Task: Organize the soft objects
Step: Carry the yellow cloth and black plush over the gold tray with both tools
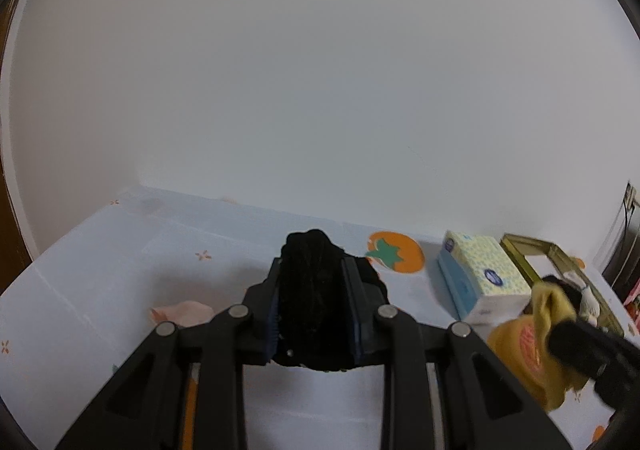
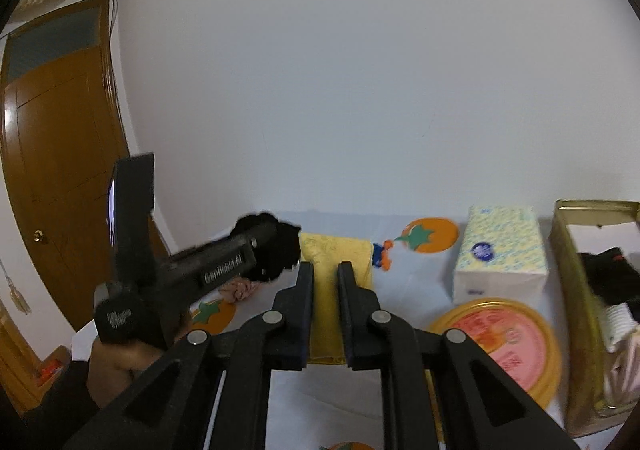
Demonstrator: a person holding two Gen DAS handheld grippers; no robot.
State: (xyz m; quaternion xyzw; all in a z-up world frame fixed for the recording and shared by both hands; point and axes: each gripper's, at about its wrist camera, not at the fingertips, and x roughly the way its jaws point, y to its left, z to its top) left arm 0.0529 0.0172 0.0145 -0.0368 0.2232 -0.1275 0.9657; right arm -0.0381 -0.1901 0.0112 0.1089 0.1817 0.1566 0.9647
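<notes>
Tissue pack (image 2: 500,250) beside gold tin (image 2: 568,270)

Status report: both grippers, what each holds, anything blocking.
Left gripper shut on black cloth. Right gripper shut on yellow cloth. Tissue box beside gold box; nothing blocking.

A black cloth (image 1: 316,290) and a plain yellow cloth (image 2: 328,282). The tablecloth (image 1: 120,270) is pale blue with orange fruit prints; the tissue pack (image 2: 500,250) is white with yellow-blue speckles. The round lid (image 2: 508,342) is pink, rimmed yellow.
</notes>
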